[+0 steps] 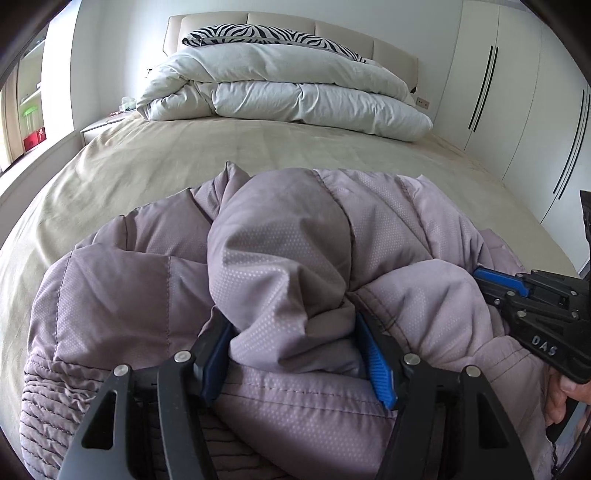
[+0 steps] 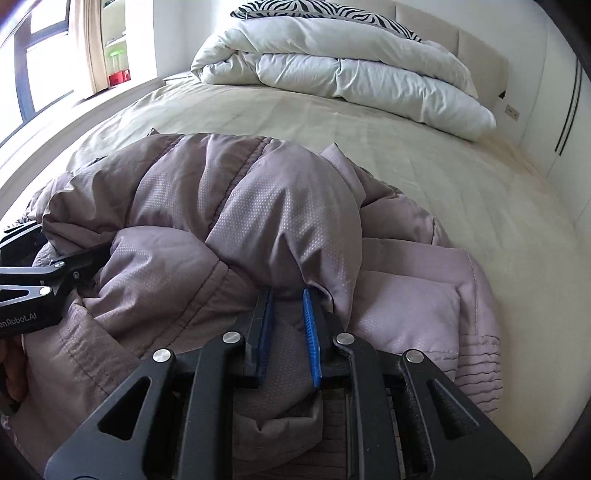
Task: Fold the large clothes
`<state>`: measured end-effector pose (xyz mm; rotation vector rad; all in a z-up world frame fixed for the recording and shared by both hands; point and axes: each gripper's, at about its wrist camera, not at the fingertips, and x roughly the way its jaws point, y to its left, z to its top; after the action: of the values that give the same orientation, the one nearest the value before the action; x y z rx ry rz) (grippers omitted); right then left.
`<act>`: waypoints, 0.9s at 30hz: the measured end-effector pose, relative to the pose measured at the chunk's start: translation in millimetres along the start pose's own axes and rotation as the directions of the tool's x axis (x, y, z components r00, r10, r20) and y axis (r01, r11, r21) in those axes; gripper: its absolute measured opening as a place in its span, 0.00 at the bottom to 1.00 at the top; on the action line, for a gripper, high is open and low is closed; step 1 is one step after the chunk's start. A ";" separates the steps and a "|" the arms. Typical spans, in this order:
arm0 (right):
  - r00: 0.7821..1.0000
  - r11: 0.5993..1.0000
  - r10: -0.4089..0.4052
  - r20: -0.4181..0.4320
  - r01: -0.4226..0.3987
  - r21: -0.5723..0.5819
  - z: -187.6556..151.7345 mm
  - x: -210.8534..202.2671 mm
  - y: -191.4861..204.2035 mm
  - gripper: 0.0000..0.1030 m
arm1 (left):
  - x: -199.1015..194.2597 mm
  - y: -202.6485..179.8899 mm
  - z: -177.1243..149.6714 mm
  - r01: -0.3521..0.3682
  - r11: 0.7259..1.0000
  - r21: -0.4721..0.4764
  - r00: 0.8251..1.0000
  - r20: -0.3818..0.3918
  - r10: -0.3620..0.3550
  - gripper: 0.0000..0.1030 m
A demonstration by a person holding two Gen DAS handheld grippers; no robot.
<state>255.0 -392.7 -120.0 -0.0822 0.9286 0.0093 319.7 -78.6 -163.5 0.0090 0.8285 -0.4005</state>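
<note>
Mauve jacket [image 1: 280, 258]: lying bunched on the bed [image 1: 166, 155], directly ahead of both grippers.
Left gripper [image 1: 299, 354]: fingers closing around a thick fold.
Right gripper [image 2: 288, 332]: fingers pinching a narrower fold.

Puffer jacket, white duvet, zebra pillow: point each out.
puffer jacket [image 1: 280, 236], left wrist view, raised quilted fold.
white duvet [image 2: 369, 77], right wrist view, folded lower layer.
zebra pillow [image 1: 258, 35], left wrist view, striped top face.

Puffy jacket bunched on the bed

My left gripper [image 1: 295, 354] clamps a thick fold of the mauve jacket [image 1: 280, 258]; my right gripper [image 1: 480, 275] bites it alongside.
</note>
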 end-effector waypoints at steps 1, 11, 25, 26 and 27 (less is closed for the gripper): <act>1.000 0.999 0.018 -0.004 -0.017 0.030 3.5 -3.6 -3.6 0.15 | -0.6 1.8 -0.5 0.011 1.000 -0.009 1.000 0.003 -0.011 0.65; 0.999 0.999 0.048 0.003 -0.048 0.005 30.6 -21.7 22.4 0.17 | -2.3 3.9 -3.8 0.026 0.999 -0.023 0.999 0.021 -0.026 0.65; 0.978 0.985 0.116 0.175 -0.135 0.103 -3.0 -77.6 5.1 0.18 | -63.1 12.6 -3.9 0.084 0.993 -0.084 0.996 0.048 -0.080 0.77; 0.974 0.985 0.122 0.190 -0.143 0.097 -10.6 -93.3 4.9 0.19 | -79.4 13.2 -7.5 0.088 0.992 -0.090 0.994 0.066 -0.082 0.80; 0.971 0.984 0.127 0.201 -0.148 0.097 -19.1 -109.0 4.0 0.20 | -96.5 14.1 -13.1 0.096 0.991 -0.097 0.993 0.085 -0.088 0.85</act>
<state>174.3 -387.2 -44.4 0.0857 0.7362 0.0929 256.8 -30.3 -105.2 -0.1392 0.7705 -0.4423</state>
